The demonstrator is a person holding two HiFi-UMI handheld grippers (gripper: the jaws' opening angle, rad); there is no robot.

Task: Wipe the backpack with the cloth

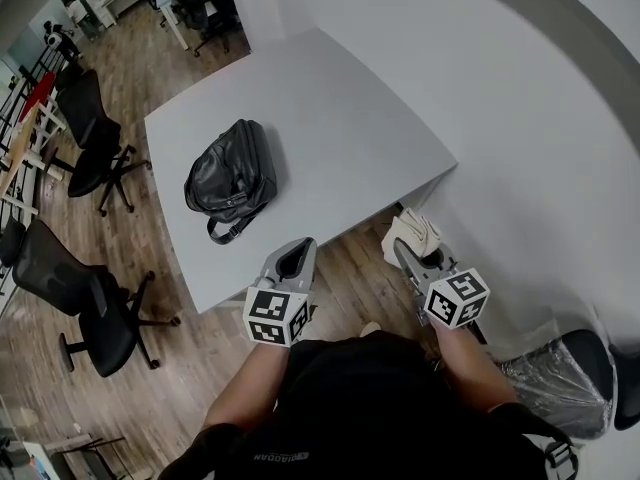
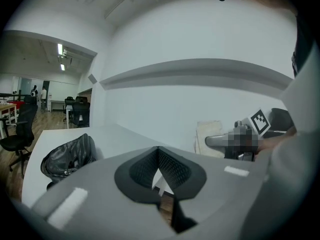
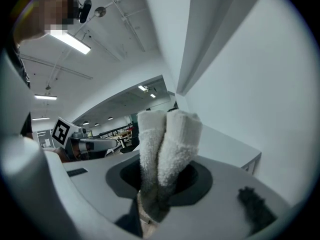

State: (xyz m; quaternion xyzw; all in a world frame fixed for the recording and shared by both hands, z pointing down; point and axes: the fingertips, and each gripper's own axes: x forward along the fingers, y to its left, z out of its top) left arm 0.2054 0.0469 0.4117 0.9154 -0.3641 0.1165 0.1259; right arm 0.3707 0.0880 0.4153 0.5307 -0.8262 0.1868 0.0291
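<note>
The black leather backpack [image 1: 232, 176] lies on its side on the white table [image 1: 350, 118], its strap end toward me. It also shows at the lower left of the left gripper view as the backpack [image 2: 67, 156]. My left gripper [image 1: 296, 252] hovers off the table's near edge, short of the bag, shut with nothing in it; in its own view the left gripper [image 2: 158, 156] has its pads together. My right gripper [image 1: 402, 249] is held to the right, past the table's corner, shut on a folded white cloth [image 1: 416, 234]. The cloth [image 3: 169, 144] sticks up from the right gripper [image 3: 165, 186].
Black office chairs [image 1: 95, 313] stand on the wood floor left of the table, another chair [image 1: 90, 138] farther back. A white wall [image 1: 520, 118] runs along the right. A plastic-wrapped chair [image 1: 565, 373] sits at my lower right.
</note>
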